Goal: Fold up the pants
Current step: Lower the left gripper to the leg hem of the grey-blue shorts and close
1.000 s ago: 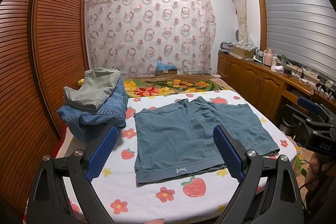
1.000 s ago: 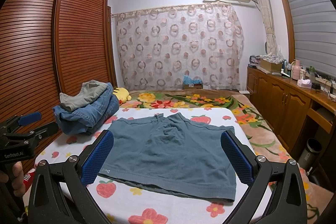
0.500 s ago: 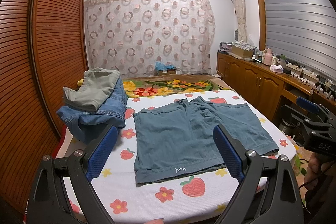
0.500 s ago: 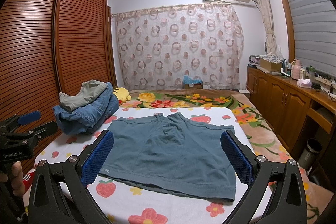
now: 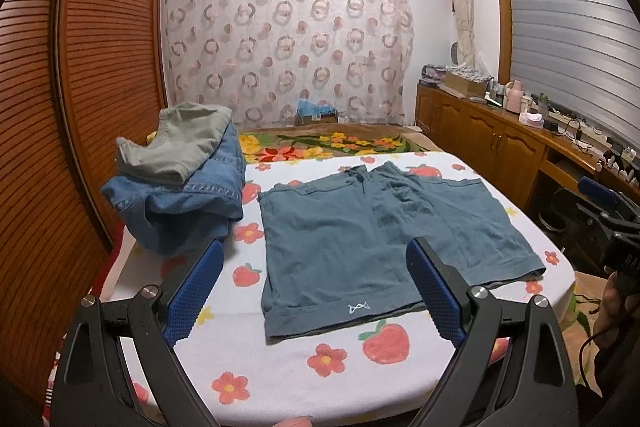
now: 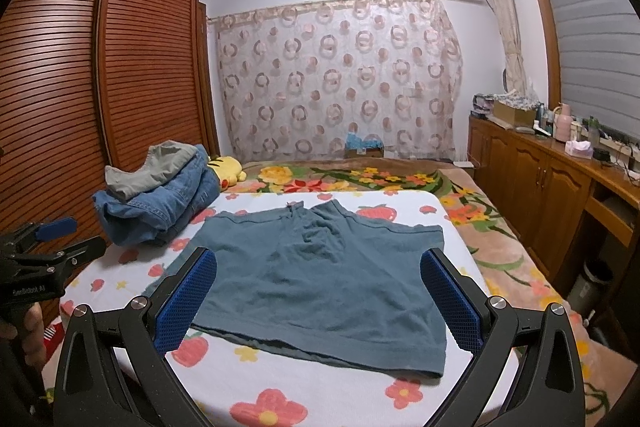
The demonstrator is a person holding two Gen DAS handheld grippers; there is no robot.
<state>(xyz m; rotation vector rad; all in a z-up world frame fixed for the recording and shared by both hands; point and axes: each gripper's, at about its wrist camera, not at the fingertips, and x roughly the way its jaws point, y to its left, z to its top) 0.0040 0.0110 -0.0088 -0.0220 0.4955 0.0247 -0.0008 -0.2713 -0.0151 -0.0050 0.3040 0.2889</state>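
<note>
A pair of teal-blue shorts [image 5: 376, 235] lies spread flat on the bed's white strawberry-and-flower cover [image 5: 280, 367]; it also shows in the right wrist view [image 6: 316, 275]. My left gripper [image 5: 314, 283] is open and empty, held above the near hem of the shorts. My right gripper [image 6: 318, 291] is open and empty, held above the shorts' near right part. Each gripper shows at the edge of the other's view, the right one [image 5: 600, 195] and the left one [image 6: 44, 239], both off the bed.
A pile of blue jeans [image 5: 184, 203] with a grey-green garment [image 5: 180, 143] on top sits at the bed's left, beside the slatted wardrobe [image 5: 60, 107]. A yellow plush [image 6: 228, 169] lies behind it. A wooden sideboard [image 5: 500, 147] runs along the right wall.
</note>
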